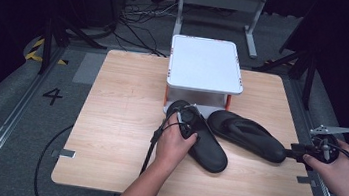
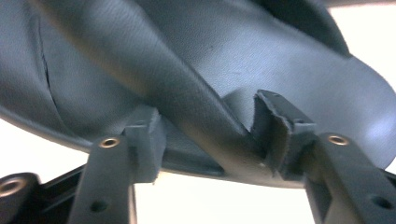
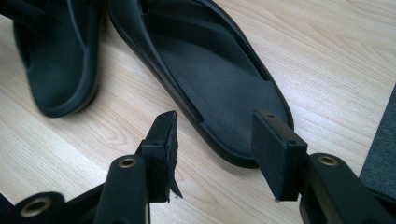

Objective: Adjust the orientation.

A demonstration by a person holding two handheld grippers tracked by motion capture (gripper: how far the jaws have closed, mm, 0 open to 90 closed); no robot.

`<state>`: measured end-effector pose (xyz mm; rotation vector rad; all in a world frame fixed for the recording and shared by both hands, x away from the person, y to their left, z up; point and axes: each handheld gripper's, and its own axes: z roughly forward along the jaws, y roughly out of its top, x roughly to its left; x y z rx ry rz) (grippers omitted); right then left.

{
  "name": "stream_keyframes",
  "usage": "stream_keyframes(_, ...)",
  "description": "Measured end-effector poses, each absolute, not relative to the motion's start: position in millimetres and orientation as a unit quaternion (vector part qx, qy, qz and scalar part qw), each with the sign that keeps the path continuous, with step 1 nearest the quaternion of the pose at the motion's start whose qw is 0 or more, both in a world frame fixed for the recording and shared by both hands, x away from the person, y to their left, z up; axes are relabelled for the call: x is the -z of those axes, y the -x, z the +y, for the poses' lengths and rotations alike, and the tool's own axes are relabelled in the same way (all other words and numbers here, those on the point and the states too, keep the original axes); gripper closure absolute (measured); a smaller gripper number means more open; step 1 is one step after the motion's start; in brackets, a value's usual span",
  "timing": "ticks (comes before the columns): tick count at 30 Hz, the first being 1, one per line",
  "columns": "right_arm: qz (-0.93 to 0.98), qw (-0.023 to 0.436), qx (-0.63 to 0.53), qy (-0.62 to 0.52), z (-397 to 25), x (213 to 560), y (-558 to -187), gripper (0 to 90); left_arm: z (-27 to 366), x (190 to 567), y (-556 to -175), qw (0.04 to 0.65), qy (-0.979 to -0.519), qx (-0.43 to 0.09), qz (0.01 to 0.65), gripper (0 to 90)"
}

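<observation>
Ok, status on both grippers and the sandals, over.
Left gripper open, jaws astride strap of left sandal. Right gripper open, straddling heel of right sandal, not closed. White shelf just behind; nothing blocking.

Two black sandals are lying side by side near the middle of the counter point(image 1: 123, 86) — the left sandal point(image 1: 204, 144) and the right sandal point(image 1: 251, 135) are leaving only a narrow strip of wood between them. Just behind their toes a white two-level rack point(image 1: 206, 64) is blocking the way forward. The counter's whole left half is lying bare. The left claw point(image 2: 205, 140) is crowding the left sandal's strap; the right claw point(image 3: 212, 154) is straddling the right sandal's heel — bare wood is lying to either side of that heel.
</observation>
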<state>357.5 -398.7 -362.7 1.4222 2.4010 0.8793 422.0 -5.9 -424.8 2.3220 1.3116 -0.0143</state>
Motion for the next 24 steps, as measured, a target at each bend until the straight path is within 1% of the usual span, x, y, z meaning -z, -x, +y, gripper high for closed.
stream_keyframes(8,0.818,0.105,-0.293,-0.484,-395,365,-359,52.5,30,413,-402,0.225,-0.858,0.003,0.462,69.2)
stream_keyframes(12,0.821,0.104,-0.289,-0.481,-391,367,-360,52.5,50,413,-386,0.212,-0.855,0.0,0.474,69.6)
stream_keyframes(16,0.824,0.101,-0.286,-0.479,-387,368,-361,52.5,64,420,-376,0.214,-0.844,0.008,0.493,70.1)
stream_keyframes(17,0.825,0.101,-0.284,-0.478,-386,368,-361,52.5,65,420,-374,0.217,-0.841,0.012,0.495,68.7)
stream_keyframes(18,0.826,0.099,-0.285,-0.477,-385,369,-361,52.5,65,420,-374,0.217,-0.841,0.012,0.495,65.4)
stream_keyframes(19,0.827,0.099,-0.284,-0.475,-384,369,-361,52.5,66,418,-370,0.231,-0.837,0.022,0.496,59.6)
stream_keyframes(20,0.828,0.099,-0.283,-0.474,-382,370,-362,52.5,66,416,-369,0.234,-0.835,0.02,0.497,53.9)
stream_keyframes(21,0.829,0.1,-0.283,-0.472,-381,371,-362,52.5,66,413,-368,0.238,-0.835,0.01,0.496,49.4)
stream_keyframes(24,0.836,0.097,-0.281,-0.462,-374,375,-365,52.4,73,400,-365,0.241,-0.839,-0.014,0.488,41.9)
